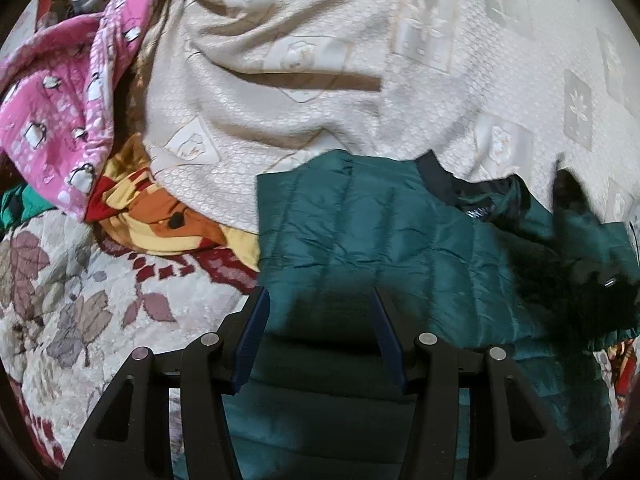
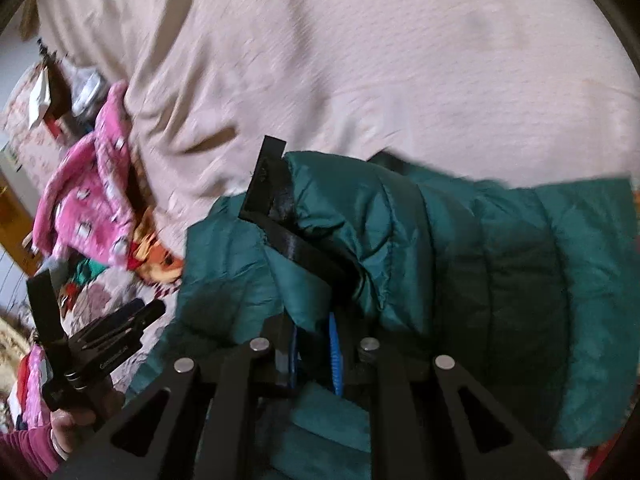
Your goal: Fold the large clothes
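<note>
A dark green quilted jacket (image 1: 380, 232) lies on a cream patterned bedspread (image 1: 320, 60). My left gripper (image 1: 320, 300) is open and empty, its blue fingers (image 1: 252, 332) spread just above the jacket's near left edge. My right gripper (image 2: 314, 344) is shut on a fold of the green jacket (image 2: 500, 260) near its black collar band (image 2: 272, 184) and holds it lifted. The right gripper shows as a dark blur at the right edge of the left wrist view (image 1: 592, 276). The left gripper shows at the left of the right wrist view (image 2: 100, 344).
A pink printed garment (image 1: 60, 120) and an orange and yellow cloth (image 1: 168, 216) are heaped at the left. A floral quilt (image 1: 80, 300) covers the near left. The cream bedspread (image 2: 360, 60) stretches behind the jacket.
</note>
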